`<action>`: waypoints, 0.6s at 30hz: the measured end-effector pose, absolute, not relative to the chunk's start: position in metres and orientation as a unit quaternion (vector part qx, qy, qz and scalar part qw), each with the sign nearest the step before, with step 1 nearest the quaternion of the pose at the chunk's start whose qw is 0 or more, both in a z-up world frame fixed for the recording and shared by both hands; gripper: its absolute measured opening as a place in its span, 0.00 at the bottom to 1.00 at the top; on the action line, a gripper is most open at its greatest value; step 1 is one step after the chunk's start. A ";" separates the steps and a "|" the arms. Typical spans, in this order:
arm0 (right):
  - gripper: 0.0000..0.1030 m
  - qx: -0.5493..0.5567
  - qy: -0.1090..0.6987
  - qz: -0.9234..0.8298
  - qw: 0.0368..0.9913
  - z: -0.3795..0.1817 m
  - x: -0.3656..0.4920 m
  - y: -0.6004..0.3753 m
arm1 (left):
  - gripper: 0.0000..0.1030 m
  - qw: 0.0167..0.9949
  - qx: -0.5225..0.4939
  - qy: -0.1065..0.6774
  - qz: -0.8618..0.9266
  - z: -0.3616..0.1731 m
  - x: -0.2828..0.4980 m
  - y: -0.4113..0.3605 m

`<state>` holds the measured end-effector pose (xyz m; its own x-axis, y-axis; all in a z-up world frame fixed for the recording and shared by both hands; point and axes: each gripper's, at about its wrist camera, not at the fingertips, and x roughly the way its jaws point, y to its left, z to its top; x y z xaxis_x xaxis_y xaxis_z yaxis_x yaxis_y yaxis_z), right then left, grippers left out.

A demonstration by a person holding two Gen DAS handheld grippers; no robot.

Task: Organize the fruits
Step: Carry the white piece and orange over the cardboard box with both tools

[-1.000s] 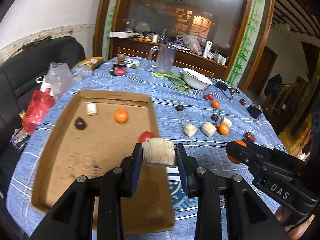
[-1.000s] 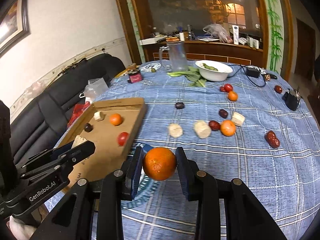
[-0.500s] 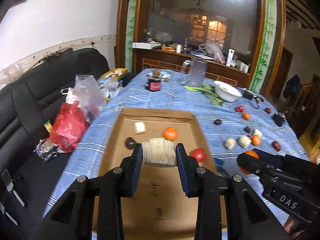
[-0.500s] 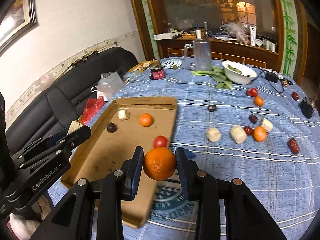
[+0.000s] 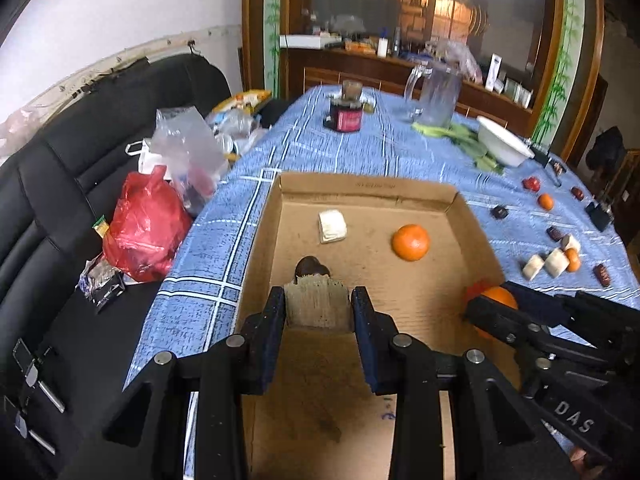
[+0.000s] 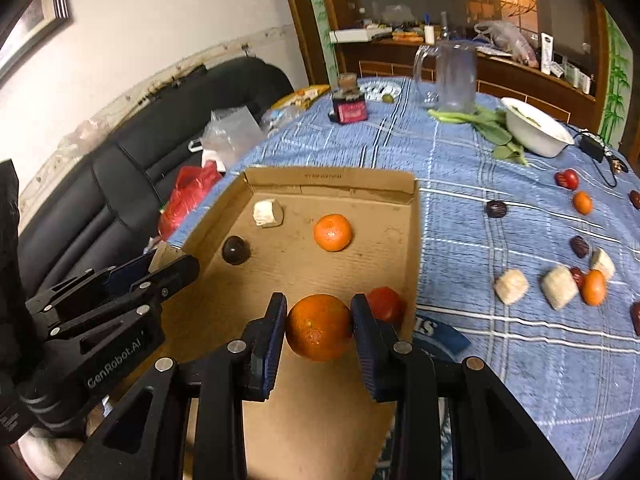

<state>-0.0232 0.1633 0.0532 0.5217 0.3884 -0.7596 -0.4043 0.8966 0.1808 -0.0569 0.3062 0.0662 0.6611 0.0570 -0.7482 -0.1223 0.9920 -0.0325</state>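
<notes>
My left gripper is shut on a pale fibrous sugarcane chunk held over the left part of the cardboard tray. My right gripper is shut on an orange held over the tray's near right part. In the tray lie a white chunk, a dark plum, a small orange and a red fruit. The left gripper also shows in the right wrist view, and the right gripper in the left wrist view.
Several loose fruits and white chunks lie on the blue cloth right of the tray. A white bowl, greens, a glass jug and a jar stand at the far side. A black sofa with bags is left of the table.
Both grippers have moved left and forward with their loads; the chunk and the orange now hang over the tray, closer to it than before.
</notes>
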 end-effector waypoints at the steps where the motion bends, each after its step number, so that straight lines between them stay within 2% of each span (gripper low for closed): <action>1: 0.35 -0.013 0.438 0.226 0.870 0.049 -0.018 0.167 | 0.32 0.908 -0.038 0.414 0.050 0.064 -0.053 0.307; 12: 0.35 -0.020 0.473 0.225 0.852 0.028 0.016 0.182 | 0.32 0.873 -0.042 0.483 0.062 0.040 -0.017 0.316; 18: 0.36 -0.015 0.487 0.226 0.844 0.023 0.023 0.182 | 0.32 0.866 -0.037 0.493 0.072 0.035 -0.014 0.317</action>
<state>0.0228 0.1823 0.0230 0.4239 0.3662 -0.8284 -0.3963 0.8974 0.1939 -0.0143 0.3166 0.0354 0.5032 0.0888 -0.8596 -0.1614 0.9869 0.0074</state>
